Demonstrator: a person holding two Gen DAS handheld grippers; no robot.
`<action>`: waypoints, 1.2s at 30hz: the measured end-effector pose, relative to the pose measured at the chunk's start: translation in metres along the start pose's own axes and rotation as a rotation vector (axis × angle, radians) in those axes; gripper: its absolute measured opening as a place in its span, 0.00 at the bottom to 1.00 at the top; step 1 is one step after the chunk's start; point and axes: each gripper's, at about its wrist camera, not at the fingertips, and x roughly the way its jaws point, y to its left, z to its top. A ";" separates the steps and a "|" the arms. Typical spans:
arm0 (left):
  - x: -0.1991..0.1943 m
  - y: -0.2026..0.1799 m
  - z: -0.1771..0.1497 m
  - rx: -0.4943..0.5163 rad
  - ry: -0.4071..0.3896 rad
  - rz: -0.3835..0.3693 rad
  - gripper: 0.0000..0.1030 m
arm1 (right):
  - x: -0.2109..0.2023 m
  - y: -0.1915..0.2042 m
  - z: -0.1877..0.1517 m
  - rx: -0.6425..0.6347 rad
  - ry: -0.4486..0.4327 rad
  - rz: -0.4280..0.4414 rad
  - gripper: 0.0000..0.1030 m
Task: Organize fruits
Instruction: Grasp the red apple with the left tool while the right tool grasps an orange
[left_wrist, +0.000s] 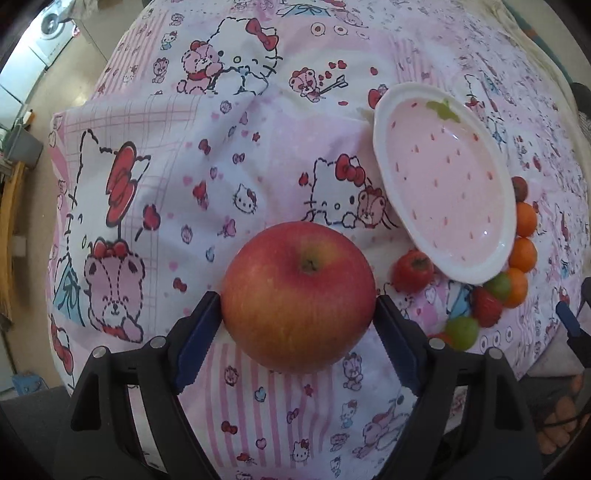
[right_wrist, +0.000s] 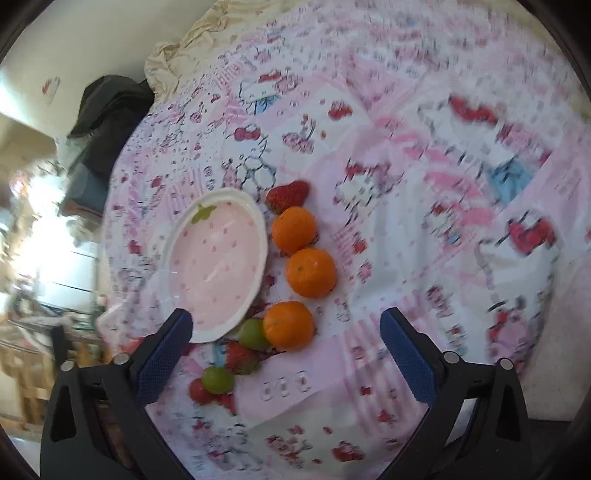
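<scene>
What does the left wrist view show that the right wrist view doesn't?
Only the left wrist view: the big apple between the left gripper jaws, both pads against its sides, and a small tomato by the dish.
Only the right wrist view: the right gripper with open jaws and nothing between them, and a strawberry beyond the oranges.
Both: the empty pink strawberry dish, three oranges and green grapes alongside it.

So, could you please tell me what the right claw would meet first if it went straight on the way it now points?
Most likely the nearest orange, which lies just ahead between the open right claw fingers, slightly toward the plate side; depth is hard to judge, so it could instead land on the tablecloth beside it.
</scene>
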 end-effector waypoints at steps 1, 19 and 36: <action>0.000 -0.003 0.002 0.012 -0.012 0.011 0.79 | 0.005 -0.005 0.001 0.029 0.027 0.011 0.79; 0.000 -0.003 0.000 -0.015 -0.042 0.001 0.79 | 0.072 -0.013 -0.008 0.113 0.229 0.030 0.43; -0.099 -0.037 0.007 0.204 -0.334 -0.053 0.79 | 0.006 0.010 0.015 0.020 0.091 0.153 0.42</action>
